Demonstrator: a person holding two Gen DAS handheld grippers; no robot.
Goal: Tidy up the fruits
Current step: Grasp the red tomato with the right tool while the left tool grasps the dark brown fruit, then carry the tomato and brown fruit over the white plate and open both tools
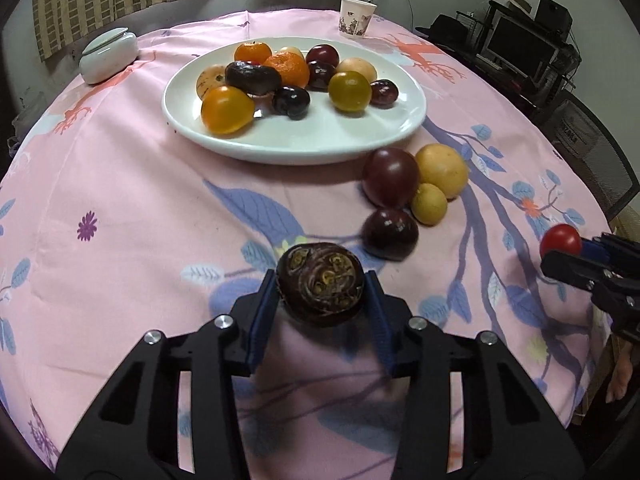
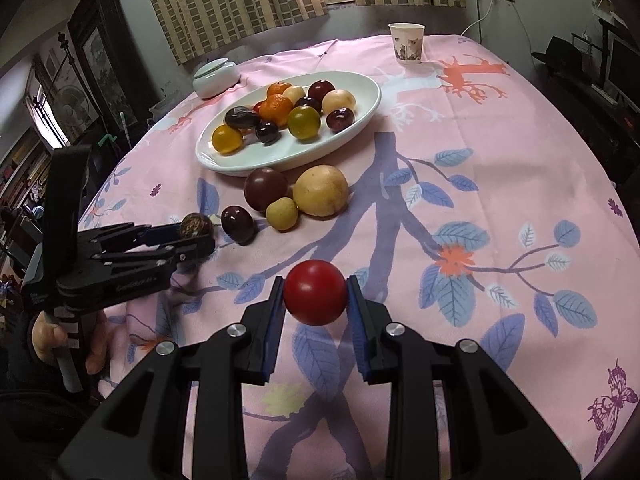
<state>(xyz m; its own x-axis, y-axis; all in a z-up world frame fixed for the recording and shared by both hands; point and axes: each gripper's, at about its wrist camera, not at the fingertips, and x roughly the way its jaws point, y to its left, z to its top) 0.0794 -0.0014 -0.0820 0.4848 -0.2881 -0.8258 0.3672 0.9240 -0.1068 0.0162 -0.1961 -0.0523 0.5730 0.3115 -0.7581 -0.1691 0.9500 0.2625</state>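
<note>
My left tool grips a dark brown water chestnut between its blue pads, near the white plate on its near side. My right tool clamps a red cherry tomato above the pink floral table. Four loose fruits lie just beside the plate's near rim: a dark purple one, a yellow one, a small yellow-green one, another purple.

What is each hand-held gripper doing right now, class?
Left hand-held gripper: closed on the dark, rough-topped fruit.
Right hand-held gripper: closed on the red fruit.
</note>
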